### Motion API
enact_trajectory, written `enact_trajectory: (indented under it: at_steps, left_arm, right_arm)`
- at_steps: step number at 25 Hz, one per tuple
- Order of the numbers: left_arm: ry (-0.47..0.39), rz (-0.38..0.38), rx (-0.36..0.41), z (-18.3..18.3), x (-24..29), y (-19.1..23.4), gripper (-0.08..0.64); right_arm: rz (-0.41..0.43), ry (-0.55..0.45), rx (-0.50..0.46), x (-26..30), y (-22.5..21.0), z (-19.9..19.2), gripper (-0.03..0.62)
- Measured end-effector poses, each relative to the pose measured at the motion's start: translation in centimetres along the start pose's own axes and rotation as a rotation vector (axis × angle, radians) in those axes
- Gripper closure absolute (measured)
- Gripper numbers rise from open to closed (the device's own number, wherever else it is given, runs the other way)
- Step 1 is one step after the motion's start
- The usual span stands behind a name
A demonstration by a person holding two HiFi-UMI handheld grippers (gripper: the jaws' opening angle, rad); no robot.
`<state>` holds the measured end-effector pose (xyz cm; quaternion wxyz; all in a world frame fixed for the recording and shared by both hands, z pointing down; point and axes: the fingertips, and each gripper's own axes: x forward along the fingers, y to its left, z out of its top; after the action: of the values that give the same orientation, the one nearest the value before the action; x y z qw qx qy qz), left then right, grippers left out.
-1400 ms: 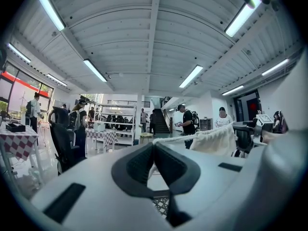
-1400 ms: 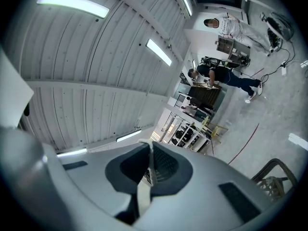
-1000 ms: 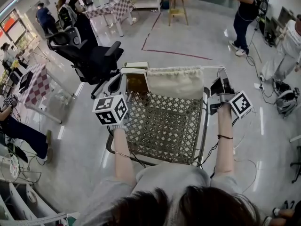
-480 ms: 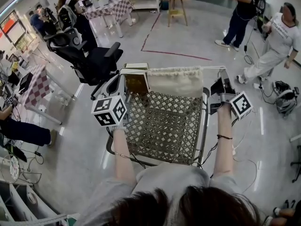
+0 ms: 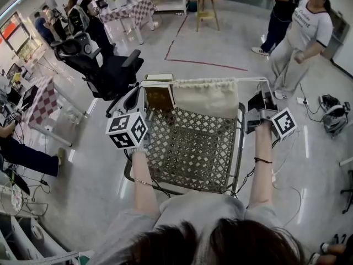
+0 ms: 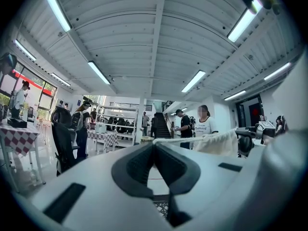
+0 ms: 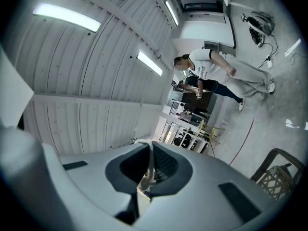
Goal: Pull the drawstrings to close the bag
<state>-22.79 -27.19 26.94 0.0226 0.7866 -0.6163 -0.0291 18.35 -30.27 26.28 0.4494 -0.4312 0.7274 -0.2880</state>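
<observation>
Pinching thin cord, the left gripper (image 6: 153,147) is clamped on the left drawstring (image 5: 160,82), and the right gripper (image 7: 146,179) on the right drawstring (image 7: 150,160). Neither is seen to have shifted over the last second; only a passer-by (image 5: 300,32) has come nearer. The pull is therefore judged paused. The cream cloth bag (image 5: 205,97) is hung taut between the grippers above the lattice chair (image 5: 241,148), its hem ruffled yet still wide.

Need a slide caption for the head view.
Left gripper and right gripper, jaws shut on drawstrings, hold the bag over a lattice seat.
</observation>
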Motion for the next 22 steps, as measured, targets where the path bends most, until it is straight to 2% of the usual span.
enact_trajectory:
  at_steps: [22]
  left_arm:
    - [-0.015,-0.001,-0.012,0.3,-0.4,0.5,0.531]
  right_arm:
    - [-0.017,-0.07,0.061,-0.3,-0.5,1.2,0.572]
